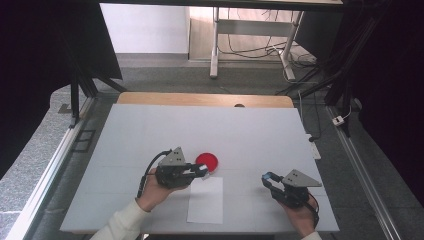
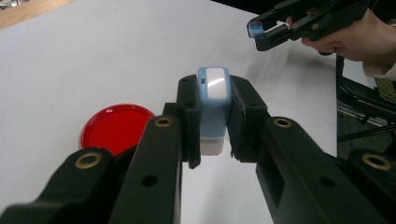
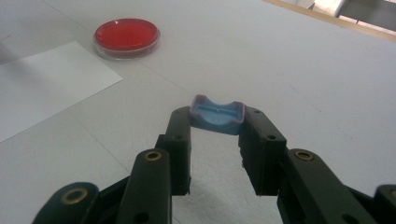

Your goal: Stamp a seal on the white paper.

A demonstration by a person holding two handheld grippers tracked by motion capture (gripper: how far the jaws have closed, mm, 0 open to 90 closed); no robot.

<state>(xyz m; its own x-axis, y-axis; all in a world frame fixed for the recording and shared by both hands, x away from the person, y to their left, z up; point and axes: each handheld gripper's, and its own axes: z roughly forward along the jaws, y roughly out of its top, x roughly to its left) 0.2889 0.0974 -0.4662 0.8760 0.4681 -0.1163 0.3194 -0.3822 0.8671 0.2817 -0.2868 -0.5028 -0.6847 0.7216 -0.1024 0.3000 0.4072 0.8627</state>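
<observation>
Currently, left gripper (image 2: 212, 116) jaws clamped on 1 blue-and-white stamp body (image 2: 213, 105) above the red dish (image 2: 116, 128) and paper (image 1: 206, 199), right gripper (image 3: 215, 126) jaws pinching its blue cap (image 3: 217, 114) over the counter (image 1: 250, 135); risk: cap slipping from that tip-only hold.

Dish (image 1: 207, 161) just behind paper sheet (image 1: 206, 200), both on table (image 1: 250, 130).
</observation>
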